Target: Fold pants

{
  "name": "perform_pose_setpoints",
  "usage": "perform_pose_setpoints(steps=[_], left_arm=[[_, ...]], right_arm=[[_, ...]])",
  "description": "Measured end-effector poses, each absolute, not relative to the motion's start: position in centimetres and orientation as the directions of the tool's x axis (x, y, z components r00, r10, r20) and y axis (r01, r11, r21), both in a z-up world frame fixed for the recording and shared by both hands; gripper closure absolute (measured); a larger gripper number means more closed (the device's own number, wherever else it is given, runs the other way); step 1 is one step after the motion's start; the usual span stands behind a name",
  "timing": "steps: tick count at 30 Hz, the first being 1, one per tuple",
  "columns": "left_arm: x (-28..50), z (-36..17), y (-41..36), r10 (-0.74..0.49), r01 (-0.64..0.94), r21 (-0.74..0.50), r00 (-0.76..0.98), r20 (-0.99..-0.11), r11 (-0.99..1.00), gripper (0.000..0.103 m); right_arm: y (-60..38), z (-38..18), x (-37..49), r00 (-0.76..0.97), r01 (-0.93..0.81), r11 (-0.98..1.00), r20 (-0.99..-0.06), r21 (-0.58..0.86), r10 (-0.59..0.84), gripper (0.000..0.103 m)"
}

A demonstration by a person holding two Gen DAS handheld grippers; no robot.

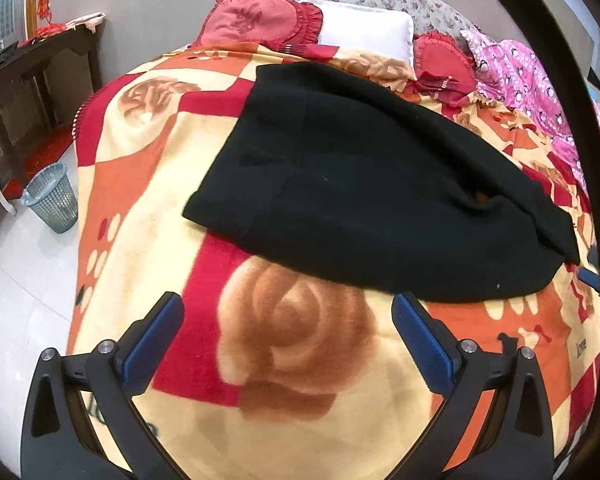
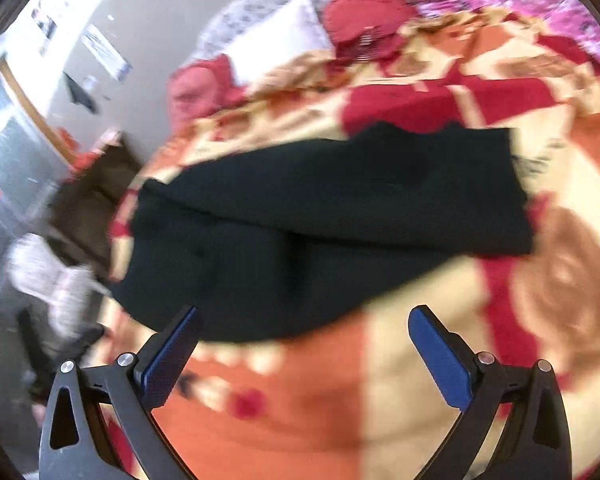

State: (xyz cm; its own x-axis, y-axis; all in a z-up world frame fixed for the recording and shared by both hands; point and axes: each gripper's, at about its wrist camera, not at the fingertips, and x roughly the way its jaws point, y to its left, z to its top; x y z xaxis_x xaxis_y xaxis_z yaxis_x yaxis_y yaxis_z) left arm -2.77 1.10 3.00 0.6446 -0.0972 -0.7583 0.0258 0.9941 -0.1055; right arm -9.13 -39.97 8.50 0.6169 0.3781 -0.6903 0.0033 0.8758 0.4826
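Black pants [image 1: 360,184] lie folded over on a red, orange and cream rose-patterned blanket [image 1: 300,340] on a bed. My left gripper [image 1: 288,312] is open and empty, held above the blanket just short of the pants' near edge. In the blurred right wrist view the pants [image 2: 320,220] lie across the blanket [image 2: 300,400]. My right gripper [image 2: 304,328] is open and empty, its left fingertip [image 2: 188,320] over the pants' near edge.
Red ruffled cushions [image 1: 260,20], a white pillow [image 1: 364,28] and a pink quilt [image 1: 532,72] lie at the bed's head. A dark wooden table [image 1: 32,76] and a mesh waste bin [image 1: 52,196] stand on the tiled floor at the left.
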Motion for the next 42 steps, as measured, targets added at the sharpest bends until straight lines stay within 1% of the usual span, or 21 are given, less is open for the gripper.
perform_pose_setpoints(steps=[4,7,9,10,11,13,17,20,23,25,27,28,29,30,31,32,33,34,35,39,42], left_arm=[[-2.9,3.3,0.3,-0.092,0.043,-0.084,0.649,-0.755,0.996,0.0],[-2.6,3.6,0.4,-0.084,0.043,-0.073,0.655,-0.751,0.996,0.0],[-2.4,3.6,0.5,-0.075,0.039,-0.065,0.659,-0.748,0.997,0.0],[-2.3,3.5,0.5,-0.074,0.037,-0.066,0.658,-0.749,0.997,0.0],[-2.2,3.3,0.6,-0.077,0.038,-0.069,0.655,-0.752,0.997,0.0],[-2.0,3.0,0.7,-0.085,0.041,-0.078,0.644,-0.761,0.996,0.0],[-2.0,2.8,1.3,-0.076,0.029,-0.075,0.639,-0.765,0.997,0.0],[-1.7,3.1,1.9,-0.081,0.015,-0.094,0.643,-0.762,0.995,0.0],[-1.6,3.2,2.3,-0.094,0.005,-0.119,0.649,-0.755,0.993,0.0],[-1.5,3.1,2.6,-0.099,-0.008,-0.136,0.646,-0.757,0.991,0.0],[-1.2,2.8,3.0,-0.109,-0.018,-0.155,0.631,-0.768,0.988,0.0],[-1.2,2.7,3.1,-0.111,-0.023,-0.161,0.627,-0.771,0.987,0.0],[-1.2,2.7,3.3,-0.115,-0.031,-0.172,0.626,-0.772,0.985,0.0],[-1.2,2.6,3.5,-0.119,-0.035,-0.181,0.629,-0.768,0.983,0.0],[-1.2,2.6,3.7,-0.119,-0.039,-0.185,0.632,-0.766,0.982,0.0],[-1.1,2.7,3.8,-0.118,-0.043,-0.187,0.634,-0.764,0.981,0.0],[-1.0,2.6,3.9,-0.113,-0.051,-0.187,0.635,-0.765,0.981,0.0],[-0.9,2.6,3.9,-0.112,-0.056,-0.19,0.634,-0.765,0.98,0.0],[-0.8,2.6,4.0,-0.118,-0.058,-0.2,0.636,-0.762,0.978,0.0],[-0.4,2.2,4.2,-0.131,-0.076,-0.233,0.641,-0.756,0.969,0.0],[0.2,1.6,4.1,-0.17,-0.084,-0.281,0.624,-0.763,0.956,0.0]], right_arm=[[-39.2,6.3,-5.3,0.582,0.037,0.808,-0.67,0.588,0.461,0.002],[-40.6,3.7,-3.4,0.601,0.113,0.703,-0.612,0.702,0.515,0.008],[-41.8,3.4,-2.6,0.66,0.127,0.632,-0.541,0.765,0.522,0.022],[-42.2,2.9,-1.9,0.67,0.13,0.604,-0.518,0.787,0.532,0.041],[-42.4,2.6,-1.4,0.674,0.132,0.592,-0.51,0.795,0.535,0.064],[-42.7,2.4,0.2,0.67,0.143,0.598,-0.522,0.789,0.528,0.082],[-42.8,5.6,1.3,0.726,0.062,0.66,-0.488,0.748,0.485,0.088],[-43.2,9.5,2.6,0.769,0.029,0.721,-0.476,0.692,0.426,0.089],[-43.5,11.4,5.5,0.793,0.046,0.761,-0.486,0.647,0.366,0.088],[-43.2,11.2,8.4,0.786,0.07,0.796,-0.525,0.601,0.327,0.087],[-42.8,9.3,11.2,0.741,0.132,0.821,-0.606,0.555,0.29,0.083],[-42.6,8.2,11.9,0.708,0.156,0.827,-0.645,0.54,0.288,0.083],[-42.6,7.7,12.1,0.696,0.155,0.826,-0.653,0.542,0.299,0.082],[-42.7,7.8,11.5,0.702,0.143,0.82,-0.641,0.555,0.311,0.078],[-43.0,7.9,10.7,0.706,0.134,0.811,-0.629,0.569,0.325,0.066],[-43.5,8.3,9.6,0.708,0.124,0.792,-0.612,0.598,0.352,0.049],[-43.9,8.7,8.3,0.71,0.115,0.776,-0.598,0.62,0.372,0.04],[-44.4,9.5,6.3,0.717,0.101,0.769,-0.582,0.631,0.383,0.024],[-44.8,10.1,4.8,0.725,0.092,0.779,-0.578,0.62,0.374,0.019],[-46.7,10.8,-2.8,0.744,0.113,0.852,-0.612,0.511,0.268,0.018],[-49.0,8.9,-7.0,0.73,0.194,0.834,-0.644,0.516,0.228,0.017]])
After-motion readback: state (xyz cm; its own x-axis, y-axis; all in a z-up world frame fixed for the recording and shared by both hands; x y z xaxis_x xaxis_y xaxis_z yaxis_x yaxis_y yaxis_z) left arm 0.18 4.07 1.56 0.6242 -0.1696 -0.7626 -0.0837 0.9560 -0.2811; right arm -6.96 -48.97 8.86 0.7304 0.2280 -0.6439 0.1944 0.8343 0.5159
